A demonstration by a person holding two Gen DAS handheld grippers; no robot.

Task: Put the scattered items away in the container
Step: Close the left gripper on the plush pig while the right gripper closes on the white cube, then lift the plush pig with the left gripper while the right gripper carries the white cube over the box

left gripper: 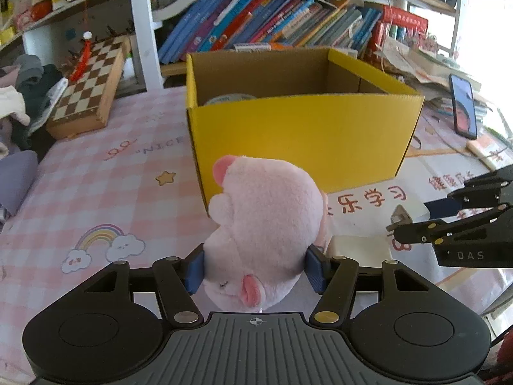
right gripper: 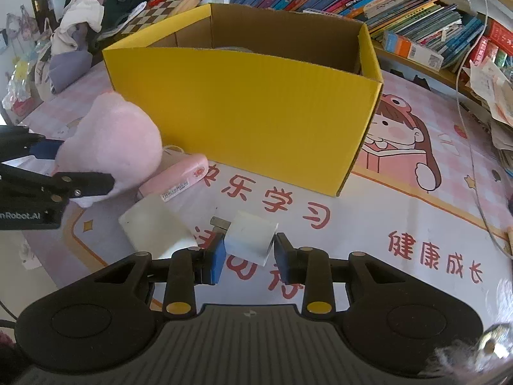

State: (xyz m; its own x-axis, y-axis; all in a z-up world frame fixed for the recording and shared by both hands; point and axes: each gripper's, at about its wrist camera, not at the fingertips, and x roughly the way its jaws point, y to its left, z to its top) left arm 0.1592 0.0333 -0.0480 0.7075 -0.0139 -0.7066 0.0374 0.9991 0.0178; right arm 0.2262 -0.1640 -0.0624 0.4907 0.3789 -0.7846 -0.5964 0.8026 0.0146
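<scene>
My left gripper (left gripper: 255,269) is shut on a pink plush pig (left gripper: 266,224), in front of the yellow cardboard box (left gripper: 304,141). The plush also shows in the right wrist view (right gripper: 112,147). My right gripper (right gripper: 248,256) is shut on a white plug adapter (right gripper: 250,237) with metal prongs; the adapter rests at the desk mat. A flat white block (right gripper: 154,227) and a pink case (right gripper: 176,176) lie on the mat left of it. The box (right gripper: 243,112) holds a round item, mostly hidden.
A chessboard (left gripper: 89,86) leans at the back left beside a clothes pile (left gripper: 19,102). Books (left gripper: 272,19) fill the shelf behind the box. A phone (left gripper: 463,106) stands at the right among papers. A cable (right gripper: 474,147) trails on the right.
</scene>
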